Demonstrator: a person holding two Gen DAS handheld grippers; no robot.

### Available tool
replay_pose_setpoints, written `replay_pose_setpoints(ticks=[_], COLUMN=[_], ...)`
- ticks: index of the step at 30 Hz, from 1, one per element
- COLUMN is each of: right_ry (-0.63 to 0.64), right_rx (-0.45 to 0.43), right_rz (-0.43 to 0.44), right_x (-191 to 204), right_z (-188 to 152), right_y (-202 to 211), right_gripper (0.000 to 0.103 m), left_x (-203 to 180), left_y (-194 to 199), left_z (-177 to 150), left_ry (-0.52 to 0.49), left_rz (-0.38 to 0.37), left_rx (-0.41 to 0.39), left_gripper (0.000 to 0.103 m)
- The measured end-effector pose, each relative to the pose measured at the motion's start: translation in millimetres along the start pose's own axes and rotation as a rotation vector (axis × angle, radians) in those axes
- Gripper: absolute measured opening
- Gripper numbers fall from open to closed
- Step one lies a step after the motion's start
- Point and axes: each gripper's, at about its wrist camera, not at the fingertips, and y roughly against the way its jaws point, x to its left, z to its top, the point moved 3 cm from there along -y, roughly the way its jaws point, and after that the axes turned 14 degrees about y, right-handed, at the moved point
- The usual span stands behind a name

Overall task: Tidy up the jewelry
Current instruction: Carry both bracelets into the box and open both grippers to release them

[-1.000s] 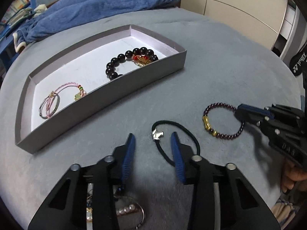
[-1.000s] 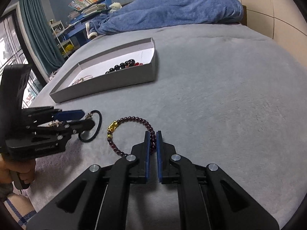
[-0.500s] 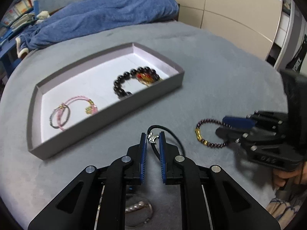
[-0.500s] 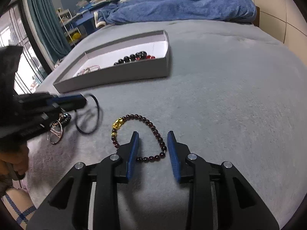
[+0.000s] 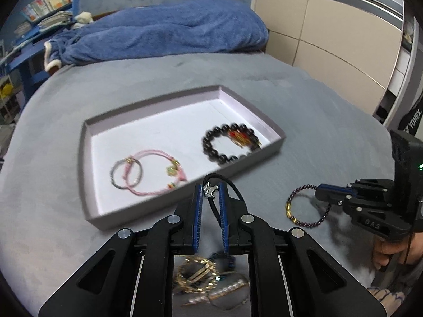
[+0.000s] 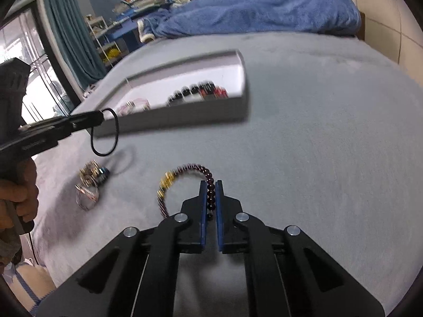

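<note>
Carrying jewelry toward the grey tray (image 5: 275, 146) on the bed, the left tongs (image 5: 210, 192) pinch a black cord bracelet (image 5: 232, 185) while the right tongs (image 6: 211, 192), clamped on a purple beaded bracelet (image 6: 185, 170), must next follow over the tray's rim.

Each camera sat on its gripper, looking forward and down along the fingers, close over the bed (image 5: 304, 100). Both views shared the tray (image 5: 90, 185) (image 6: 171, 121) and each other's gripper, from opposite sides.
</note>
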Motion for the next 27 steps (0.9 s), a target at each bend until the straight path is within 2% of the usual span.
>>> replay_pose_setpoints(ticks=[10,17,22,27], right_ry=[0.11,0.12,0.058,0.011], right_rx=[-0.102,-0.104,-0.055,-0.005], right_rz=[0.021,0.067,0.118,0.14], right_x=[25,36,32,22], right_z=[79,126,135,120], right_y=[5,-28,-67,-90], right_gripper=[0.006,0.006,0.006,0.006], left_x=[26,35,40,42], left_y=[4,-10,-32,-49], left_z=[33,51,54,48], left_ry=[0.061,0.095,0.121,0.126], left_rz=[0.031,0.057,0.066,0.067], left_rx=[-0.055,-0.068,-0.045,-0.02], left_gripper=[0.013,0.013,0.013,0.013])
